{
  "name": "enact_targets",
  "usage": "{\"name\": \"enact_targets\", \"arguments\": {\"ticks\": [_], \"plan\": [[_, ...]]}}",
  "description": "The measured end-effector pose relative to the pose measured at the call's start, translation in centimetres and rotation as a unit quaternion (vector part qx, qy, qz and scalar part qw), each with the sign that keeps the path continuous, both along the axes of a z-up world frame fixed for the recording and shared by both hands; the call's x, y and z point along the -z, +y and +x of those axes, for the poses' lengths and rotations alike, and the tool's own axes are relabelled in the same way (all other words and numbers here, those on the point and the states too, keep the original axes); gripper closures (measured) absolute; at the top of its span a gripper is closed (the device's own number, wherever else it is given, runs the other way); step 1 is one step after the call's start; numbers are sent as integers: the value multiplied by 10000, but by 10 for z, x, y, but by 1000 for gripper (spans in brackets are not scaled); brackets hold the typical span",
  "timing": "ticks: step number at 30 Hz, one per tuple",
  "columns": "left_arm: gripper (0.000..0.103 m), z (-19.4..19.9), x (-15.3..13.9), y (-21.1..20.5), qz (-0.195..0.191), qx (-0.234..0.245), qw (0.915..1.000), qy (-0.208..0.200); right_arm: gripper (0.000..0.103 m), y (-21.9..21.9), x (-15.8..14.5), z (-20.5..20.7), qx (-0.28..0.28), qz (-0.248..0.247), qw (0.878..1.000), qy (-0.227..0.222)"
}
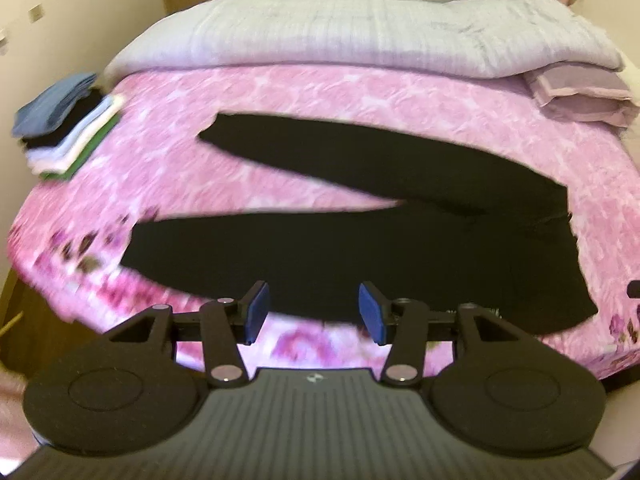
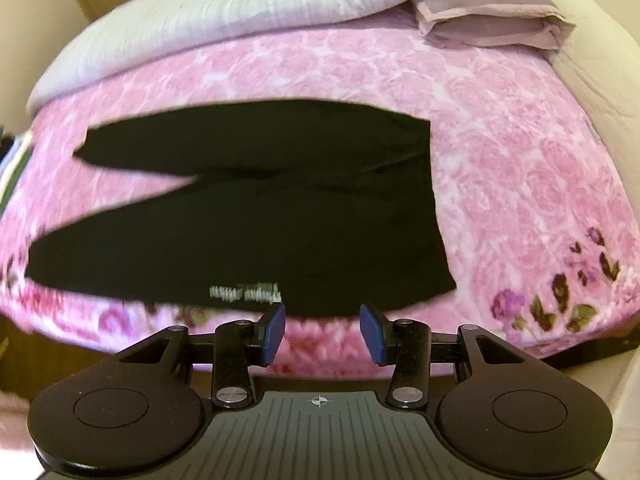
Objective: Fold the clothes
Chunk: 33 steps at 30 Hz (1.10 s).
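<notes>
Your black trousers (image 1: 360, 216) lie spread flat across the middle of the frame on the pink floral bedspread (image 1: 320, 92), legs splayed apart toward the left, waist at the right. Your left tongs (image 1: 314, 312) hang released and empty at the lower centre, just over the near leg's edge. Your right tongs (image 2: 322, 332) are likewise released, holding nothing. A stack of folded clothes (image 1: 68, 128) sits at the upper left, a grey quilt (image 1: 340, 36) along the top.
</notes>
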<state>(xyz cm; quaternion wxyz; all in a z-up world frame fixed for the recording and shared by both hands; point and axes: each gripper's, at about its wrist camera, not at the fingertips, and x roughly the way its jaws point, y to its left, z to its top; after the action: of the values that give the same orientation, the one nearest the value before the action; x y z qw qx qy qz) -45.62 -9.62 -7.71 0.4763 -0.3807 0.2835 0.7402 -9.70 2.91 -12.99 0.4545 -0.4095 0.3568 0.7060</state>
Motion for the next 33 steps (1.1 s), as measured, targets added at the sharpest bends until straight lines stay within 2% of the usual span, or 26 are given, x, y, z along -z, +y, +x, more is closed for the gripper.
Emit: {"name": "enact_targets", "arguments": {"ticks": [6, 13, 20, 25, 29, 33], "plan": [[58, -40, -1, 76, 273, 764, 9966, -108, 58, 46, -13, -15, 562, 509, 9941, 775], [58, -98, 9, 157, 377, 1337, 9898, -324, 58, 91, -25, -48, 1231, 870, 9840, 949], [58, -109, 51, 225, 199, 1935, 9795, -521, 58, 114, -1, -72, 1494, 957, 9833, 405], [58, -110, 83, 272, 35, 2384, 9691, -631, 58, 140, 17, -71, 1358, 1136, 9825, 580], [58, -112, 108, 310, -97, 2738, 9590, -717, 58, 184, 48, -80, 818, 857, 9923, 350], [58, -101, 149, 356, -272, 3197, 9448, -667, 58, 234, 89, -96, 74, 614, 9981, -43]]}}
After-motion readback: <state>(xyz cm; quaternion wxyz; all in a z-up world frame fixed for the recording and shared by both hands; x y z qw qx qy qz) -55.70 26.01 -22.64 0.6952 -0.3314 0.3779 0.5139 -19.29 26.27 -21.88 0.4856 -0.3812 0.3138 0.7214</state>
